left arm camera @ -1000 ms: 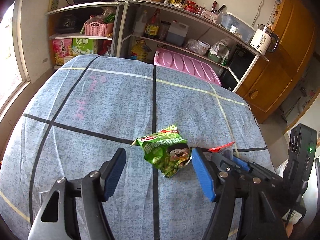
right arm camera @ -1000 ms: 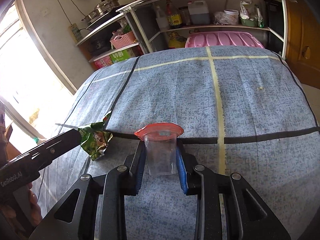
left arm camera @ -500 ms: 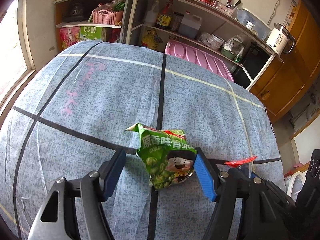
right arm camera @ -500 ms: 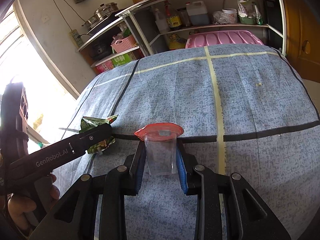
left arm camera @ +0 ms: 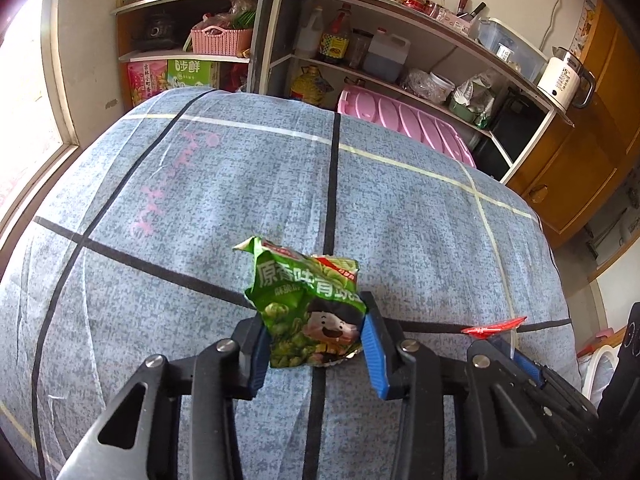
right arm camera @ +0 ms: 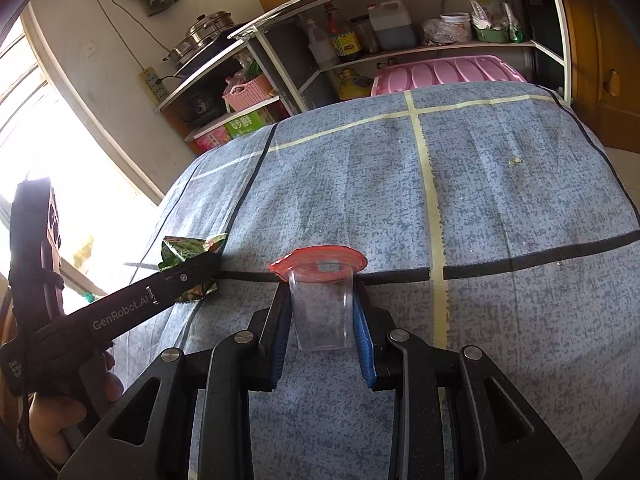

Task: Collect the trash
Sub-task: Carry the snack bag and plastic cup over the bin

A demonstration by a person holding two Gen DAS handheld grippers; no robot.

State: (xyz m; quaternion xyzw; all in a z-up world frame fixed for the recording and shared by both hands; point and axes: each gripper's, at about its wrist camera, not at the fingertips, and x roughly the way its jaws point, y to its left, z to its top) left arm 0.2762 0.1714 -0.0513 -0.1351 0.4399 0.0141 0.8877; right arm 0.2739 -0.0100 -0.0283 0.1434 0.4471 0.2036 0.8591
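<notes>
A crumpled green snack bag stands on the blue-grey tablecloth. My left gripper is closing its jaws around the bag, and both blue pads touch the bag's sides. In the right wrist view the same bag pokes out past the left gripper. My right gripper is shut on a clear plastic cup with a red peel lid, held upright just above the cloth. The cup's red lid shows at the right in the left wrist view.
Open shelves with bottles, jugs and a pink basket stand behind the table. A pink plastic tub leans at the far edge. Wooden cabinet on the right, bright window on the left. A hand holds the left gripper's handle.
The left gripper moved forward and down around the green bag, then its jaws came in from wide apart onto the bag's sides. The right gripper kept still with the cup.
</notes>
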